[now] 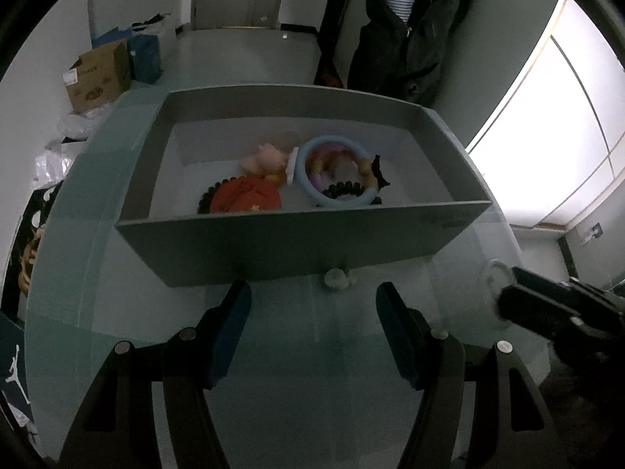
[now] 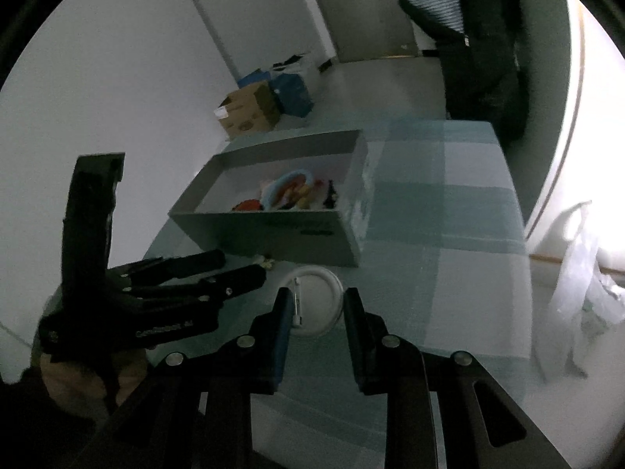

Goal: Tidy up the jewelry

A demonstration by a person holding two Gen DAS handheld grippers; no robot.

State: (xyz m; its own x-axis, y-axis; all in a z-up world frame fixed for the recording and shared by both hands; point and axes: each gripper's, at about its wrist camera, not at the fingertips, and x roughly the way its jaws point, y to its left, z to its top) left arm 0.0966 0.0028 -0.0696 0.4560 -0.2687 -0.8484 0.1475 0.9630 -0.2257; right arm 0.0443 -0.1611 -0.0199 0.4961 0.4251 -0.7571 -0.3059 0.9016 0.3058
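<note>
— How are the grippers set?
— The right gripper (image 2: 317, 305) is clamped on a white pin badge (image 2: 312, 301); the left gripper (image 1: 314, 328) is held agape, empty.
— The jewelry?
— Bracelets (image 1: 338, 176) are kept in the grey box (image 1: 297, 242), at twelve o'clock.
</note>
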